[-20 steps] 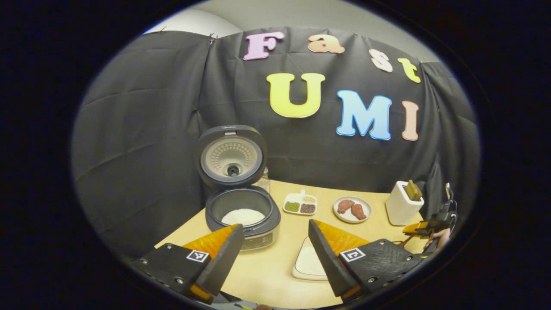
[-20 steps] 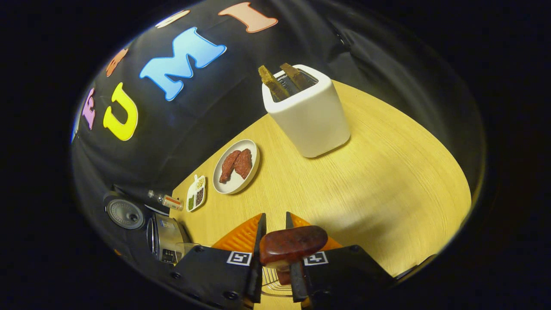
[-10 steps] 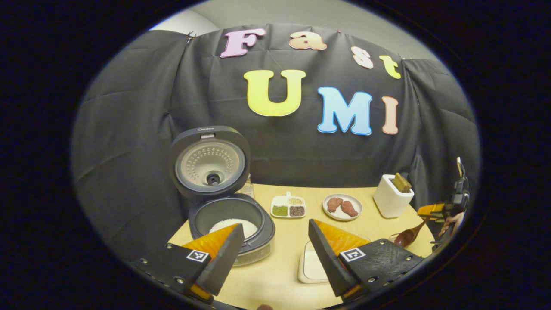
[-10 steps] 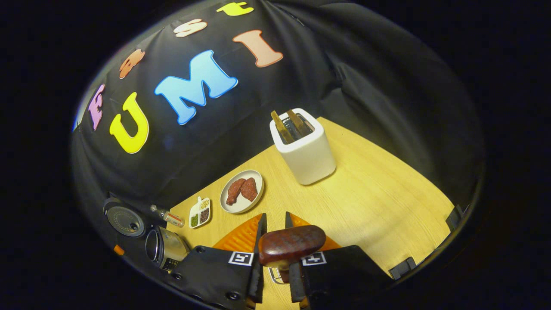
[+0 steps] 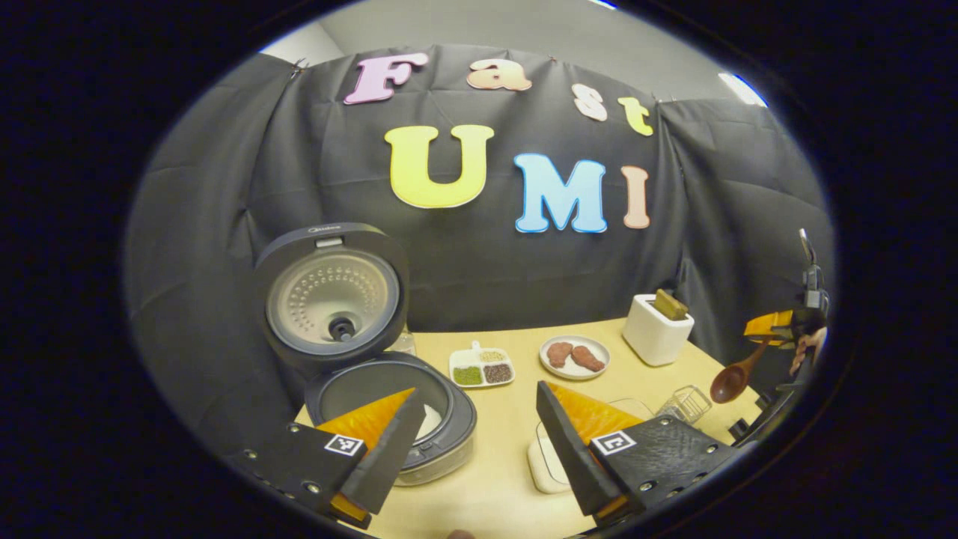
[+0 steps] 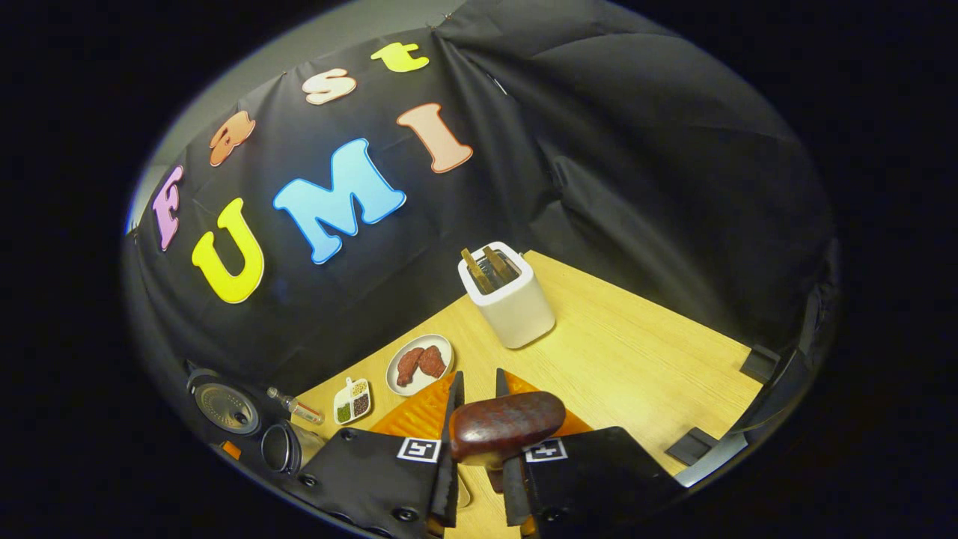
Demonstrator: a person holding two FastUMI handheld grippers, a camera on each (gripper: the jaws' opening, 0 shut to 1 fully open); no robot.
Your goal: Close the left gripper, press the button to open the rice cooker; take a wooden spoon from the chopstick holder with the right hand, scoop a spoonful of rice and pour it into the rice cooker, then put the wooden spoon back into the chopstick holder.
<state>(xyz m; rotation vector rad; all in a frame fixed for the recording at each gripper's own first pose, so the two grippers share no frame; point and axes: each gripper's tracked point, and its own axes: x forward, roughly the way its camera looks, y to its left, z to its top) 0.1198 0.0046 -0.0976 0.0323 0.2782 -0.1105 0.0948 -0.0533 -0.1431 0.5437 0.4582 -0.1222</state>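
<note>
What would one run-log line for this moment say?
rice cooker: lid open, rice inside | left gripper: open, idle | right gripper: shut on wooden spoon, raised over table | chopstick holder: spoon not returned

Open table [image 6: 636,359] right of holder [image 6: 509,303]

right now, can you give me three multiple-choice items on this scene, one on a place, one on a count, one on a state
1. Where does the white chopstick holder stand?
A. right of the meat plate
B. inside the rice cooker
C. on the sectioned dish

2. How many meat pieces lie on the plate?
A. one
B. two
C. four

3. The rice cooker's lid is:
A. shut
B. raised open
C. lying on the table

Answers: 1 A, it sits beside the plate on the table; 2 B, two brown pieces show; 3 B, the lid stands upright above the pot.
</note>
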